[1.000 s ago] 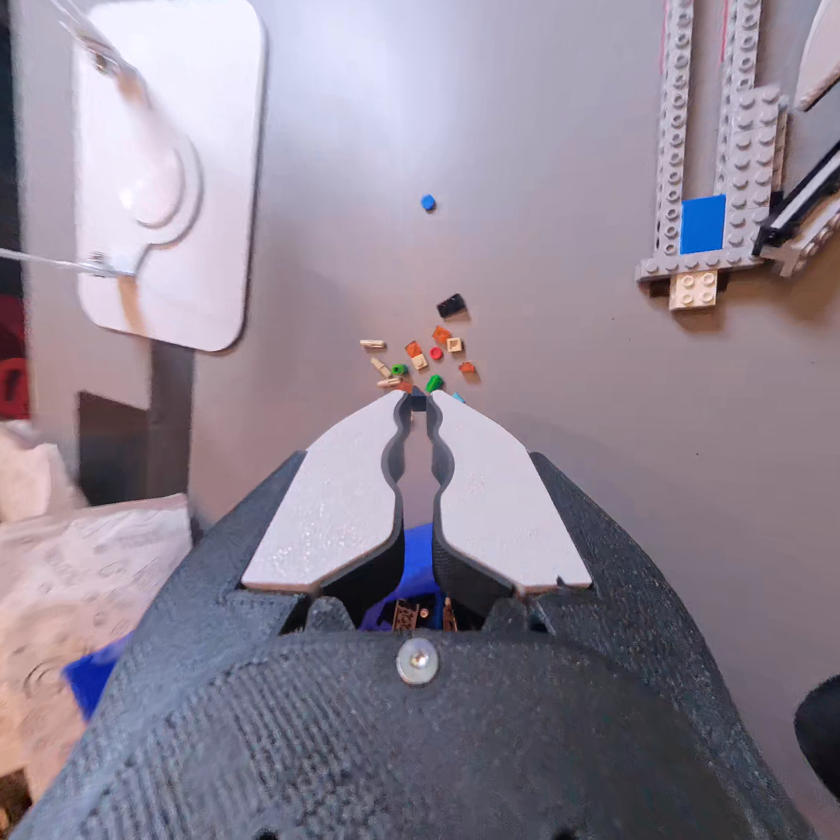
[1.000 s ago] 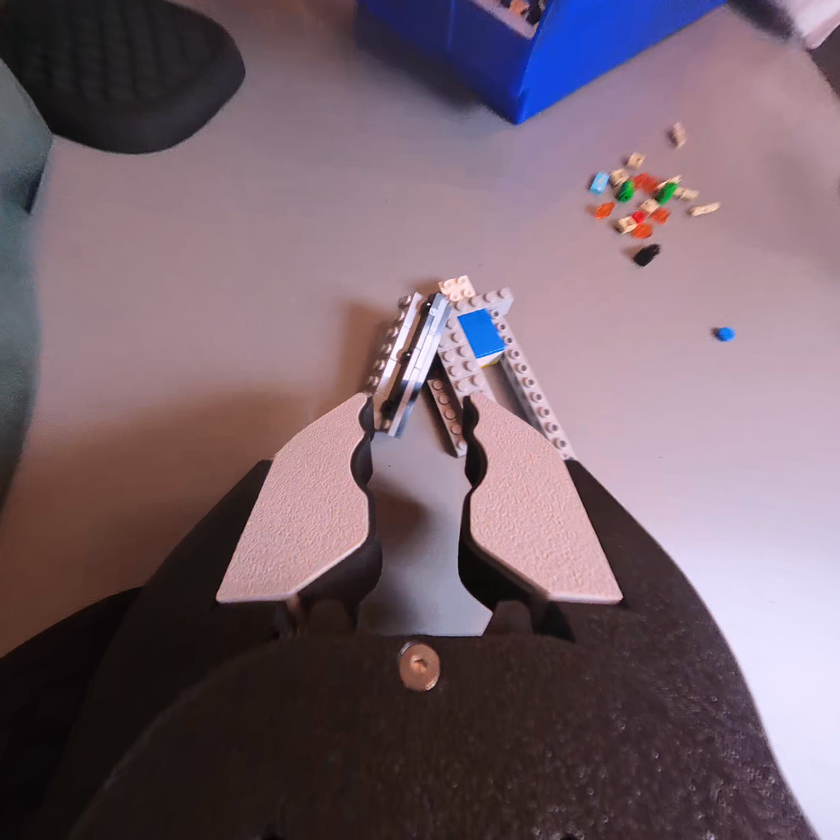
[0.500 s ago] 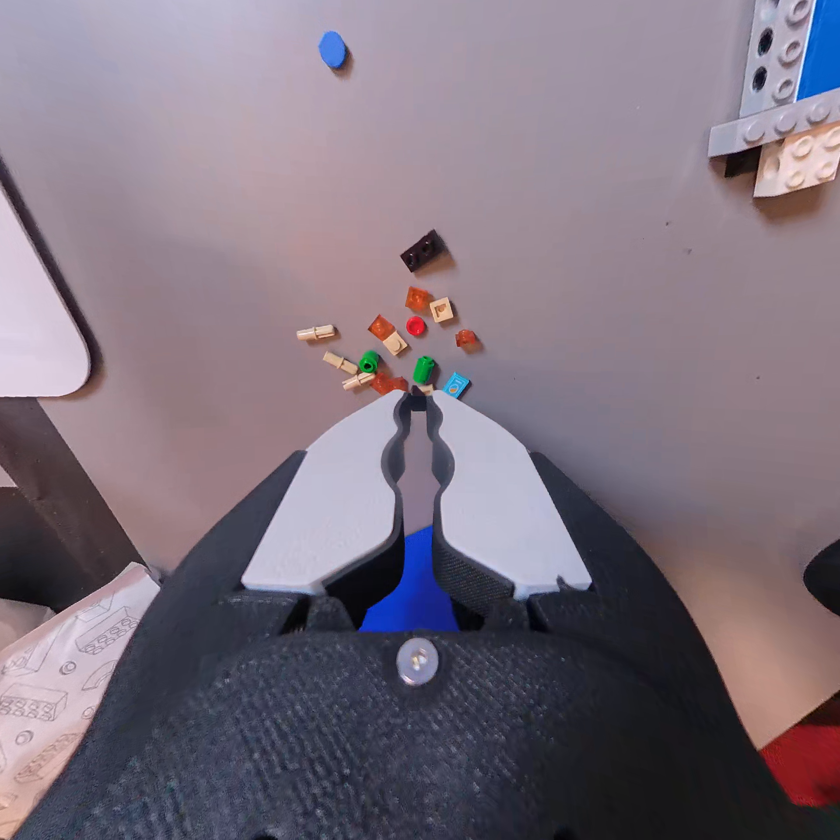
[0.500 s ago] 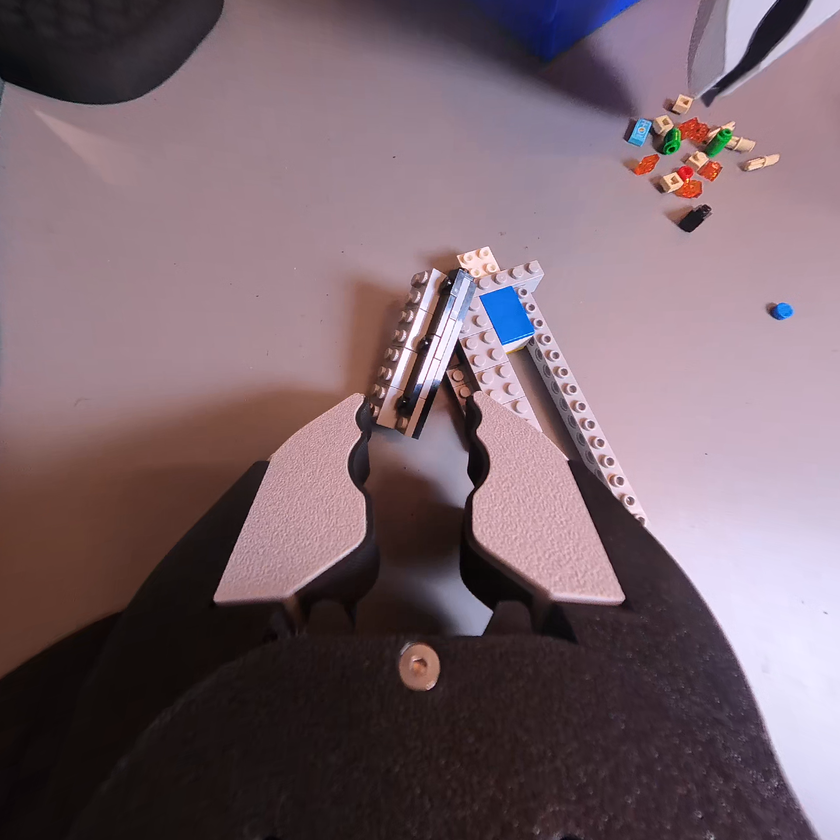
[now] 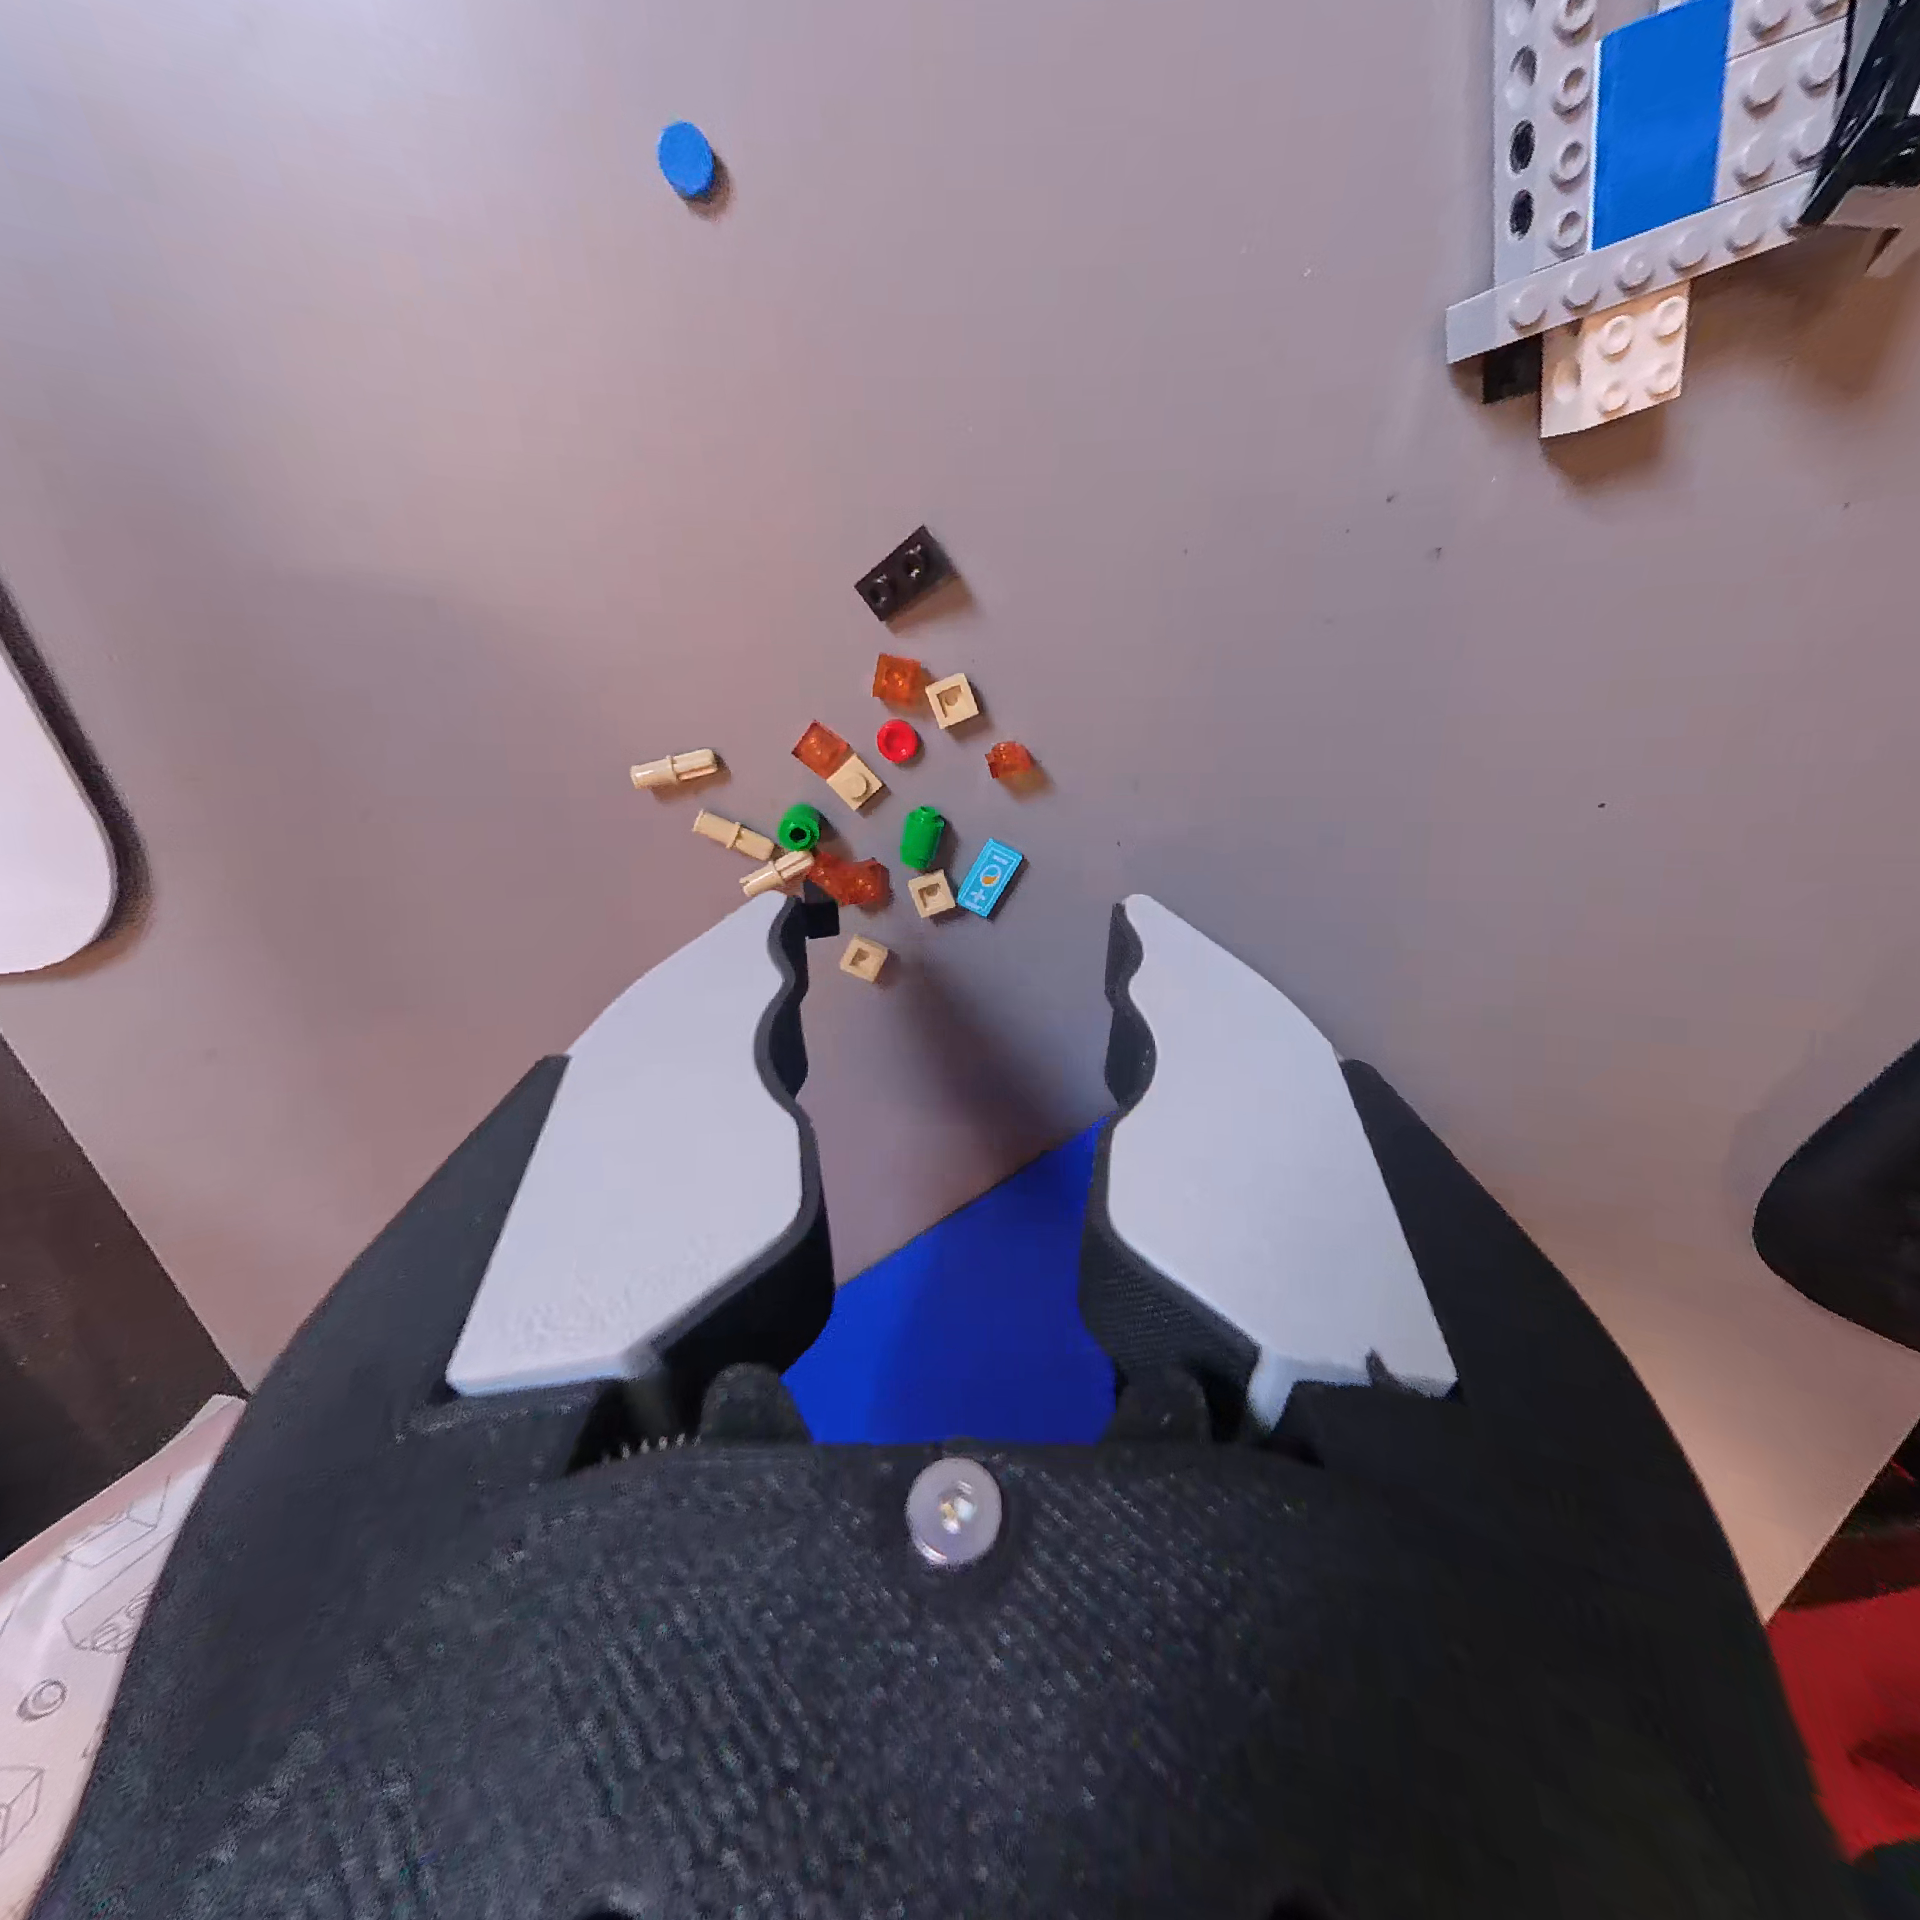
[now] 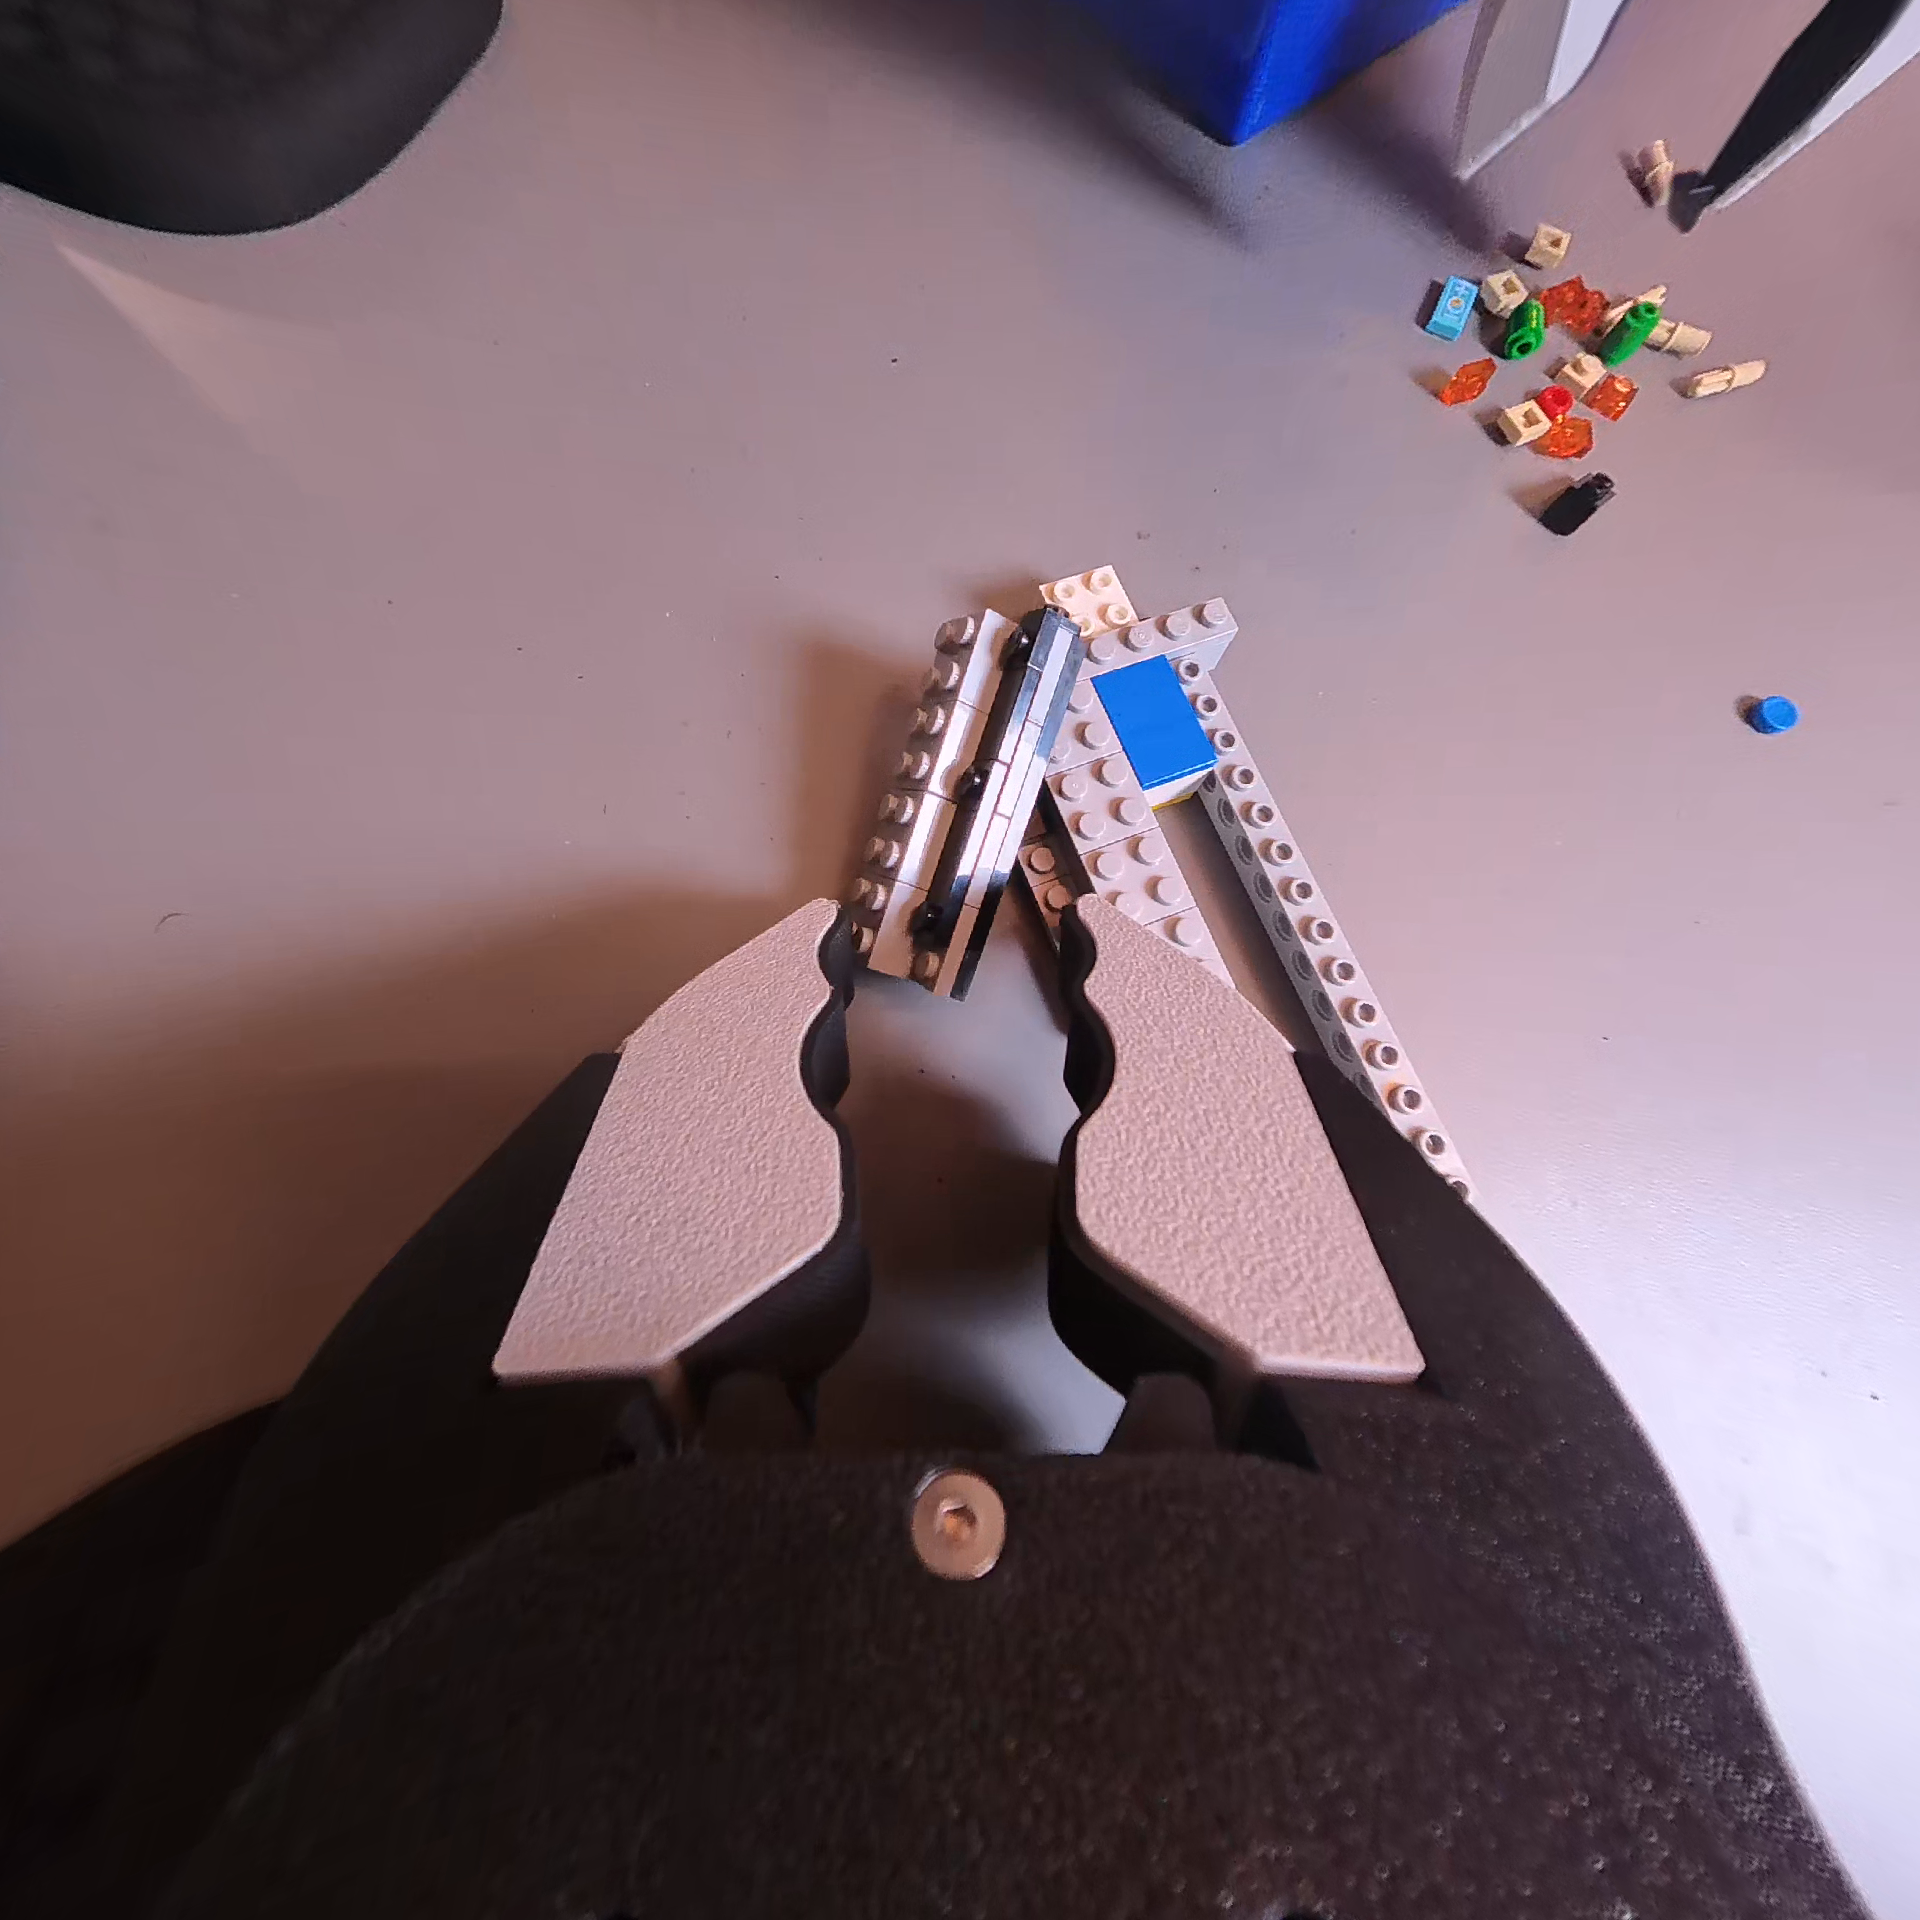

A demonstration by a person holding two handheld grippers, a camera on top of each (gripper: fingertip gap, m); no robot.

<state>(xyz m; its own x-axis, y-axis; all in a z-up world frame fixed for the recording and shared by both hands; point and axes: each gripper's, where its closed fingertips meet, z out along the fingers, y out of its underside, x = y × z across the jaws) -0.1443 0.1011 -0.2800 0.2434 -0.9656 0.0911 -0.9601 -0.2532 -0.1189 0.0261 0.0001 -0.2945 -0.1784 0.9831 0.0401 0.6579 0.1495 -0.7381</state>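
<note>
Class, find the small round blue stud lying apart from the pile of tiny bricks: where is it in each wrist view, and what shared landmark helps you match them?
Left wrist view: round blue stud, upper left, beyond the pile.
Right wrist view: stud, far right, below the pile.
Shared landmark: black two-stud plate, on the pile's edge facing the stud.

A hobby or toy-building desk is showing here, likely in a home or office room: small loose plastic building pieces (image 5: 873,800) are lying scattered mid-way across a plain grey tabletop (image 5: 1351,727), a half-built grey studded brick assembly (image 6: 1143,790) is sitting nearer its middle, and a printed instruction sheet with brick drawings (image 5: 73,1621) is resting off the table's near left corner (a blue box (image 6: 1247,62) is standing at the far edge).
</note>
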